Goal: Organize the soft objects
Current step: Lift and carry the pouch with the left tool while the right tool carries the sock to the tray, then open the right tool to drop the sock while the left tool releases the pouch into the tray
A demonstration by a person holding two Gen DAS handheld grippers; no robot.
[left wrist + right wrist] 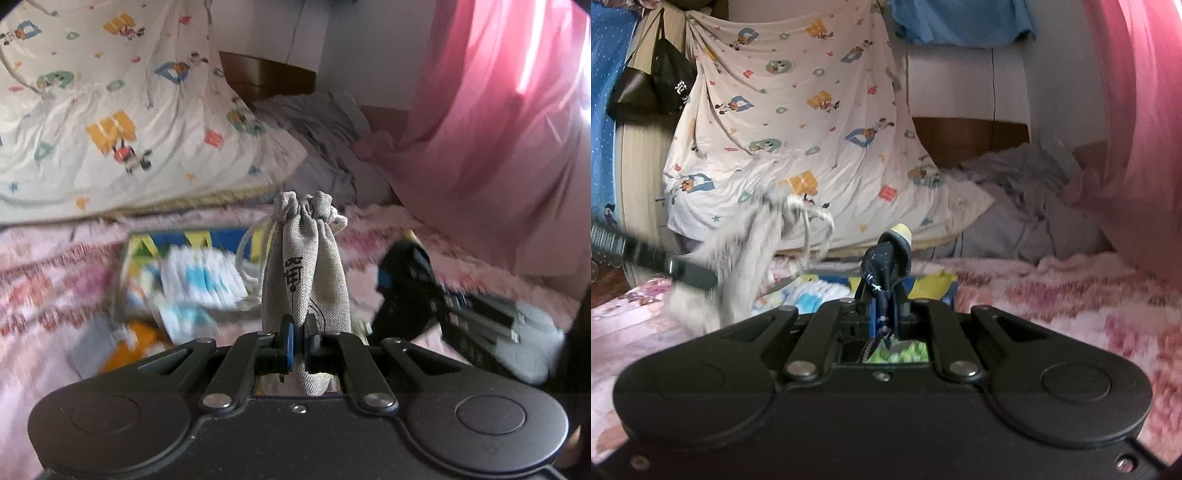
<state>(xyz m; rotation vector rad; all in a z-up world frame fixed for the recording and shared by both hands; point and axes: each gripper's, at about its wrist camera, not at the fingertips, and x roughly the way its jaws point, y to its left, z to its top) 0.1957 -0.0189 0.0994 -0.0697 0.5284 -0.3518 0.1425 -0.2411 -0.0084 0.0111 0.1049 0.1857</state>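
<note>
left gripper (pixel 299 338) fingers clamp the grey pouch (pixel 304 280) low down, long axis upright, tied neck on top. right gripper (pixel 888 314) fingers pinch a dark sock (pixel 886 266). both hang over the bin (pixel 192 266) mid-bed; left looks nearer.

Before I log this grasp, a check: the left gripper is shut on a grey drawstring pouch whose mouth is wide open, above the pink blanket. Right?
Not quite. The left gripper is shut on the grey drawstring pouch above the pink blanket, but the pouch's mouth is cinched closed, not wide open. The left wrist view shows the gathered top and cord.
</note>
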